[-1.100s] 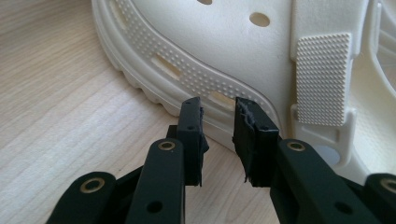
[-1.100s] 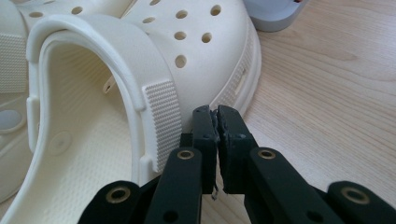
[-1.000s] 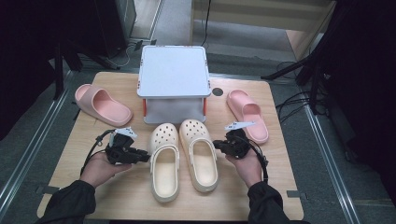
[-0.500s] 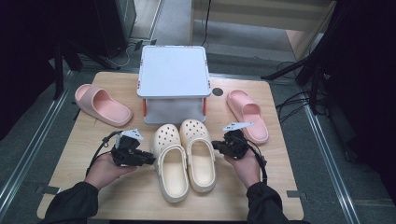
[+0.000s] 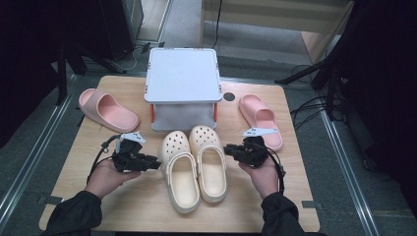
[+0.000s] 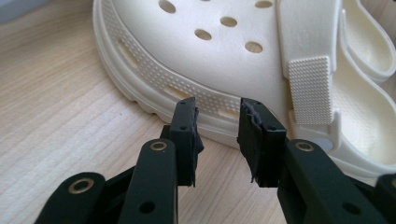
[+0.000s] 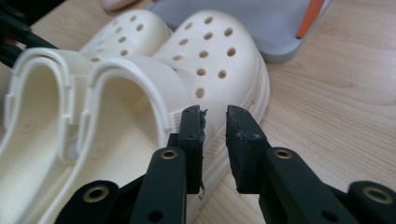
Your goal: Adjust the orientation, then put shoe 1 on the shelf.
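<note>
Two cream clogs lie side by side mid-table, toes toward the far side: the left clog (image 5: 179,172) and the right clog (image 5: 210,160). My left gripper (image 5: 156,163) points right at the left clog's outer side. In the left gripper view its jaws stand a little apart with nothing between them, tips (image 6: 217,116) right at the clog's (image 6: 224,51) sole edge. My right gripper (image 5: 228,149) points left at the right clog's outer side. Its jaws (image 7: 215,121) are narrowly open and empty, close against the right clog (image 7: 210,51).
A grey raised stand (image 5: 182,78) with orange legs sits just beyond the clog toes. One pink slide (image 5: 108,109) lies at the far left and another pink slide (image 5: 260,118) at the right, behind my right gripper. Bare wooden tabletop (image 5: 123,206) runs along the near edge.
My left gripper has shifted right and the left clog has slid closer to the right clog. My right gripper has edged slightly left.
</note>
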A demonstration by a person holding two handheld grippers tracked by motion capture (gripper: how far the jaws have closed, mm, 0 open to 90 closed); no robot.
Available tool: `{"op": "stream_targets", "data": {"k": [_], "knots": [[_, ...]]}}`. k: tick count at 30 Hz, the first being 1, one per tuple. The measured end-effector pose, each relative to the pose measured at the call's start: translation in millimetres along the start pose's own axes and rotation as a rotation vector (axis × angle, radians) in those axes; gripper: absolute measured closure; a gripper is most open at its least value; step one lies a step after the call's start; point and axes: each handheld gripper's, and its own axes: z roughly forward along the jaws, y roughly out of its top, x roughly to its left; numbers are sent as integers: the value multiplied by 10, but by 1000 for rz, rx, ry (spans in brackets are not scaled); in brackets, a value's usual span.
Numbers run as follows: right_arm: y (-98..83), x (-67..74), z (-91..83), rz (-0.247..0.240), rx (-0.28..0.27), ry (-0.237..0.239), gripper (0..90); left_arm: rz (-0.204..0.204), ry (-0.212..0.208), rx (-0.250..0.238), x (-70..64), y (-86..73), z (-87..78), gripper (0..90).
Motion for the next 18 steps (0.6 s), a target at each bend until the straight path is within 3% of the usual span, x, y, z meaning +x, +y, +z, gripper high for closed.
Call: {"op": "stream_targets", "data": {"k": [4,11,18], "knots": [[11,98,-75,-3,-14,19,720,-22,3,-6,13,22,-49,621],[1,301,-146,-52,-16,46,668,-53,12,-25,44,59,-137,579],[-64,450,-157,-65,-6,77,634,-59,18,-34,69,92,-190,578]]}}
